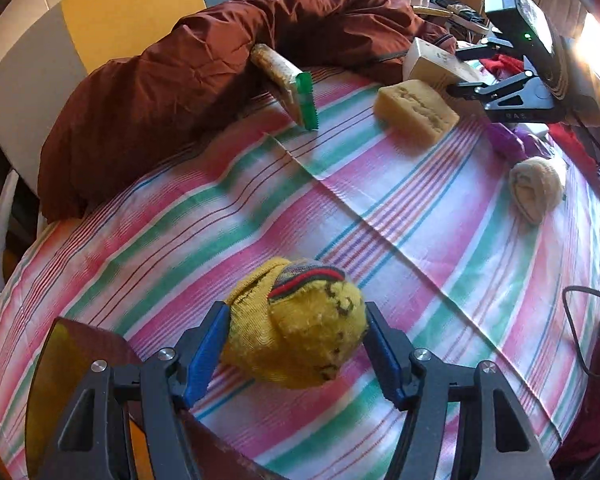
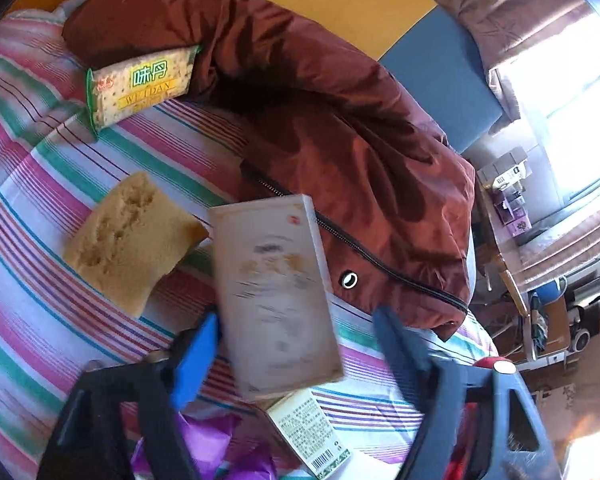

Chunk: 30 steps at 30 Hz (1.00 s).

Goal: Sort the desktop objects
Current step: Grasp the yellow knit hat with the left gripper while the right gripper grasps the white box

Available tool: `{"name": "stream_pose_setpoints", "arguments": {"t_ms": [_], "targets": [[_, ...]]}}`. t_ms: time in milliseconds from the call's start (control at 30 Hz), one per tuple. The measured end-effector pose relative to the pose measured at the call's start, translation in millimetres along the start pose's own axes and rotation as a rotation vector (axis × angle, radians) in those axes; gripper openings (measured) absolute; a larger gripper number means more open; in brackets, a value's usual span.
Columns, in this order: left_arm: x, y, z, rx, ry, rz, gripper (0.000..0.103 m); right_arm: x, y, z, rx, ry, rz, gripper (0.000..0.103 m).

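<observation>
At the bottom centre of the left wrist view, our left gripper (image 1: 296, 344) clasps a yellow rolled sock (image 1: 300, 328) between its blue pads, just above the striped cloth (image 1: 220, 216). In the right wrist view, our right gripper (image 2: 296, 344) has a cream carton (image 2: 276, 300) between its jaws; the left pad touches it, the right stands apart. A sponge (image 2: 128, 236) lies at centre left.

The middle of the striped cloth (image 1: 380, 216) on the bench lies bare, a broad lane between the yellow sock ball (image 1: 300, 328) and the sponge (image 1: 416, 110). A brown jacket (image 1: 180, 92) walls off the far edge, with a cracker packet (image 1: 288, 84) against it; the beige sock ball (image 1: 538, 188) sits at the right.
</observation>
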<state>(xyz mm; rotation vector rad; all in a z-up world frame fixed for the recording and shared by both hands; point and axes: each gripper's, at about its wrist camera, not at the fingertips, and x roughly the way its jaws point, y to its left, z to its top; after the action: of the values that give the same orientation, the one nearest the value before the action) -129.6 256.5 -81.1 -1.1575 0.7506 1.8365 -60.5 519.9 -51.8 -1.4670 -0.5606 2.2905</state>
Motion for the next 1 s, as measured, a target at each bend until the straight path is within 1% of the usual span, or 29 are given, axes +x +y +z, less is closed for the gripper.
{"name": "stream_pose_setpoints", "arguments": {"t_ms": [133, 200, 333, 467, 500, 533, 567, 633, 700, 733, 800, 833, 900, 967, 1000], "targets": [[7, 10, 4, -0.065, 0.009, -0.040, 0.061, -1, 1, 1, 0.029, 0.001, 0.001, 0.058], [7, 13, 4, -0.086, 0.003, -0.045, 0.058, -5, 0, 1, 0.062, -0.003, 0.022, 0.058], [3, 12, 2, -0.102, -0.011, -0.038, 0.054, -20, -1, 1, 0.112, -0.040, 0.044, 0.056], [-13, 11, -2, -0.149, -0.054, -0.049, 0.052, -41, 2, 1, 0.159, -0.089, 0.065, 0.056], [-15, 11, -2, -0.154, -0.063, -0.049, 0.052, -47, 4, 1, 0.169, -0.105, 0.074, 0.050], [-23, 9, -4, -0.162, -0.082, -0.047, 0.052, -51, 5, 2, 0.177, -0.114, 0.084, 0.018], [-28, 7, -4, -0.166, -0.095, -0.049, 0.052, -56, 7, 1, 0.190, -0.120, 0.081, 0.012], [-36, 5, -7, -0.169, -0.109, -0.051, 0.052, -64, 12, 2, 0.202, -0.128, 0.103, 0.012], [-42, 6, -8, -0.177, -0.117, -0.044, 0.052, -66, 22, 1, 0.178, -0.122, 0.082, 0.012], [-44, 5, -9, -0.182, -0.120, -0.046, 0.052, -65, 23, 0, 0.182, -0.117, 0.087, 0.012], [-52, 4, -14, -0.193, -0.133, -0.046, 0.052, -67, 12, -5, 0.256, -0.124, 0.106, 0.021], [-54, 3, -15, -0.194, -0.139, -0.047, 0.052, -68, 6, -8, 0.282, -0.125, 0.104, 0.029], [-56, 0, -15, -0.196, -0.152, -0.047, 0.052, -68, -12, -14, 0.344, -0.124, 0.112, 0.036], [-56, -1, -16, -0.211, -0.161, -0.053, 0.052, -66, -23, -19, 0.368, -0.113, 0.118, 0.060], [-56, 0, -17, -0.221, -0.167, -0.060, 0.052, -66, -26, -21, 0.361, -0.111, 0.121, 0.064]]}}
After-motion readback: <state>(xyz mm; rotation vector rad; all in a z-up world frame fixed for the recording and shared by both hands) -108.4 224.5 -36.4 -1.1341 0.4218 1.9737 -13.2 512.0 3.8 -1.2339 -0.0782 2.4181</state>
